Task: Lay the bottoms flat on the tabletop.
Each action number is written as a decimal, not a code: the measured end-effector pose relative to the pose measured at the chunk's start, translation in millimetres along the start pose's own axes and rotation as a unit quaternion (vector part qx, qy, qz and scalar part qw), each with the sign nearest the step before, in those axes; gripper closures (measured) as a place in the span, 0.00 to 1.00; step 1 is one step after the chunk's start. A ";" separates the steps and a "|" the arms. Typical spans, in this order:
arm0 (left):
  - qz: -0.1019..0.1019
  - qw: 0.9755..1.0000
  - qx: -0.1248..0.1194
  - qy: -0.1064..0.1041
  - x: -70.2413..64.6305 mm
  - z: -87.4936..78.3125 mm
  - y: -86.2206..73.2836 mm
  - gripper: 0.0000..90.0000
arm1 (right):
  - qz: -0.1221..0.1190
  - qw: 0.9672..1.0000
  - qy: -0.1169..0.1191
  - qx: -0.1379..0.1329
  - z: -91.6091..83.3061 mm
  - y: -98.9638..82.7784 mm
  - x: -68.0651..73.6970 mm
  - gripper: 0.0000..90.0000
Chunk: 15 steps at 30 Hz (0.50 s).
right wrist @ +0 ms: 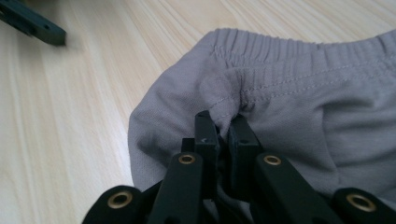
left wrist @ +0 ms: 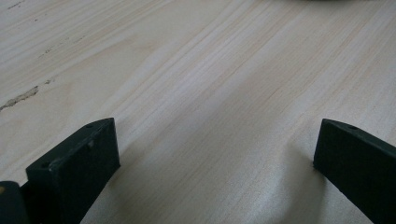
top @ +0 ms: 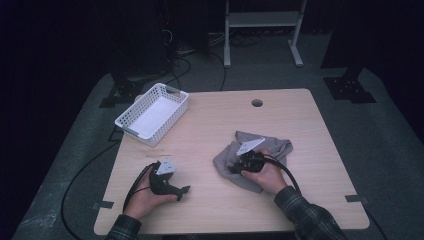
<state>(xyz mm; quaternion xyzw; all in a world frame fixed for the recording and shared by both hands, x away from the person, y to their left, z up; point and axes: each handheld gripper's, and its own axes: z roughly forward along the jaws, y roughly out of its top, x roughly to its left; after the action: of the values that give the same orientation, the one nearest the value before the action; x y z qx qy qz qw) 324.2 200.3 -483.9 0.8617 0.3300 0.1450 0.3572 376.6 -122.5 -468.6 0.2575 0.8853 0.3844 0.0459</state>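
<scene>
Garment: your grey garment (top: 260, 155) lies crumpled on the table (top: 210, 125), right of centre, at about 4 o'clock from the table's middle. Its ribbed, stitched waistband (right wrist: 289, 60) runs across the top of the right gripper view.
Right gripper: your right gripper (top: 240, 164) sits on the garment's near-left part, jaws pointing to about 10 o'clock. In its own view the jaws are clenched on a pinched fold of the cloth just below the waistband.
Right hand: your right hand (top: 267, 175) wraps the gripper body from 5 o'clock; the cable arcs off over the garment.
Left gripper: your left gripper (top: 183, 192) rests low over bare wood at about 8 o'clock from the table's middle, well apart from the garment. Its jaws stand wide, released, with nothing between them.
Left hand: your left hand (top: 150, 192) grips the body from behind.
Basket: the white basket (top: 152, 114) sits at the far-left edge, at about 10 o'clock, well apart from both grippers.
Hole: a round hole (top: 257, 103) lies near the far edge at 12 o'clock.
</scene>
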 end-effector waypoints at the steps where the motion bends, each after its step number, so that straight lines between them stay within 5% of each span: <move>1: 0.000 1.000 0.000 0.000 0.0 0.0 0.0 0.00 | -0.001 1.000 0.001 -0.002 0.0 2.3 1.8 0.94; 9: -0.001 1.000 -0.001 0.000 -0.2 0.2 0.0 0.00 | 0.004 0.999 0.004 -0.045 -20.9 16.4 2.9 0.94; 15: 0.000 1.000 -0.001 0.000 0.0 0.0 0.0 0.00 | 0.008 0.996 -0.022 -0.083 -53.5 20.5 -7.9 0.94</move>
<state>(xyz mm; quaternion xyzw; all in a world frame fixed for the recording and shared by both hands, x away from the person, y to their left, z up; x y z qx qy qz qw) 324.2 200.2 -483.9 0.8613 0.3299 0.1453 0.3580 377.1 -149.8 -417.7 0.2686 0.8471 0.4510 0.0835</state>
